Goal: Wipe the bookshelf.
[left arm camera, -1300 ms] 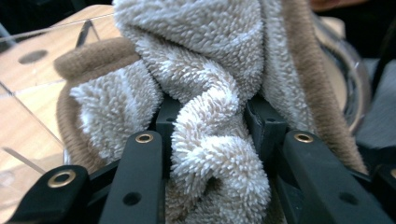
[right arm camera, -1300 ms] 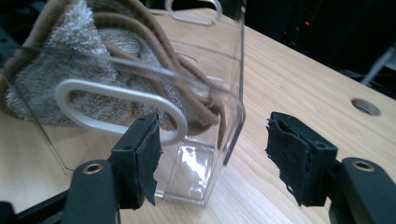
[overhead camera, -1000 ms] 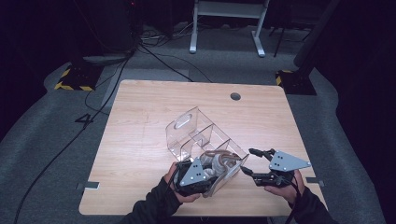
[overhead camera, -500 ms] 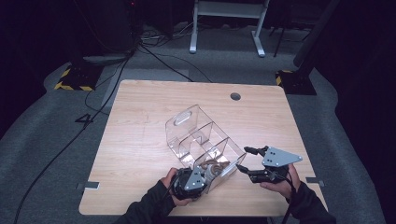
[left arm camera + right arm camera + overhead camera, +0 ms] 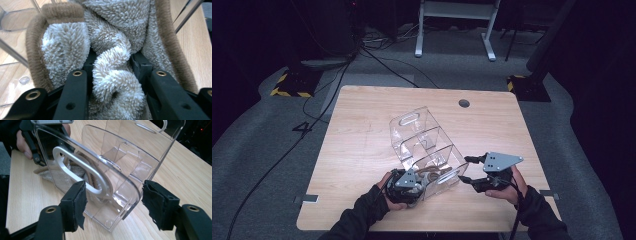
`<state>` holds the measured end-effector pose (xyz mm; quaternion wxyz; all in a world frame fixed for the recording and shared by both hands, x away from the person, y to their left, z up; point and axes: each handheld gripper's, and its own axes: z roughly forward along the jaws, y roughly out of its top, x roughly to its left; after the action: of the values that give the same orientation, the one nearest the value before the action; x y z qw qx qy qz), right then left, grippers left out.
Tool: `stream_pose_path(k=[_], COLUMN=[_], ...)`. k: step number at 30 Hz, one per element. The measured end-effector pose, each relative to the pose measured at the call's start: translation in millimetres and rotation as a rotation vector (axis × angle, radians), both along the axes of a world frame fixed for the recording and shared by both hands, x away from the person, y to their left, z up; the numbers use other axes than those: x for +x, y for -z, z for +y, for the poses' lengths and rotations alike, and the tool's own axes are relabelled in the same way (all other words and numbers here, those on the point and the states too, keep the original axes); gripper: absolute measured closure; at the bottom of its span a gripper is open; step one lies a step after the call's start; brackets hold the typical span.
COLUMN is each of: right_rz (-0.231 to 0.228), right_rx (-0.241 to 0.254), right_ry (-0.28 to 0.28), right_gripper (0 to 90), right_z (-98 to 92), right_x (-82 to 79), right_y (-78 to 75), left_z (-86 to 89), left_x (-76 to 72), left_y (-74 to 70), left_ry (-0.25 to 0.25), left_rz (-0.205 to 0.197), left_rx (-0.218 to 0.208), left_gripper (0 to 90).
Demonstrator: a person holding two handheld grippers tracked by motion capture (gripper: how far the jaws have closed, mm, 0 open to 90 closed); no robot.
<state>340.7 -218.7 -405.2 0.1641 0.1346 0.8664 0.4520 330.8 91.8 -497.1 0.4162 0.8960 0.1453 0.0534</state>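
We see a clear plastic organizer [image 5: 424,145] with several compartments lying on its side on the wooden table [image 5: 362,165], its handle-slotted end panels pointing toward the far left and the near right. At the near end of it, the left gripper [image 5: 408,184] sits low at the table's front edge, held in the person's left hand [image 5: 388,192], and it reaches into the nearest compartment. In the left gripper view, its two black jaws pinch a fold of a fluffy cream towel [image 5: 112,65] with a brown ribbed border; the pile bulges up between the jaws and the cloth bunches out on both sides of them, with the organizer's clear walls showing at the upper corners. From above, the towel [image 5: 431,175] appears as a pale, crumpled mass inside that nearest compartment, just beside the left gripper. The right gripper [image 5: 469,170] lies to the right of the organizer, held level in the person's right hand [image 5: 507,187], with its jaws pointing at the near end panel. In the right gripper view, its jaws stand spread on either side of the rounded corner of that end panel [image 5: 100,182], the padded tips close to the plastic but not clamping it; whether a pad brushes the panel we cannot tell. Through the clear wall in that view we make out the towel [image 5: 72,170] and the left gripper [image 5: 37,145] behind it.
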Motion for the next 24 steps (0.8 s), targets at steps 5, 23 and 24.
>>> stream_pose_path(k=[5,23,24], right_rz=[-0.013,-0.051,-0.045], right_rx=[-0.008,0.004,0.006], right_ry=[-0.004,-0.081,-0.082], right_gripper=[37.5,43.2,45.8], right_z=[6.0,26.0,26.7], right_x=[3.0,2.5,3.1], right_y=[1.8,-0.1,0.4], left_z=[2.7,17.7,19.1], left_x=[0.7,7.2,6.7], left_y=[-2.7,-3.2,-4.0], left_ry=[-0.035,-0.141,-0.145], left_rz=[-0.034,-0.03,-0.034], left_rx=[0.03,0.021,0.024], left_gripper=[64.6,64.6,64.6])
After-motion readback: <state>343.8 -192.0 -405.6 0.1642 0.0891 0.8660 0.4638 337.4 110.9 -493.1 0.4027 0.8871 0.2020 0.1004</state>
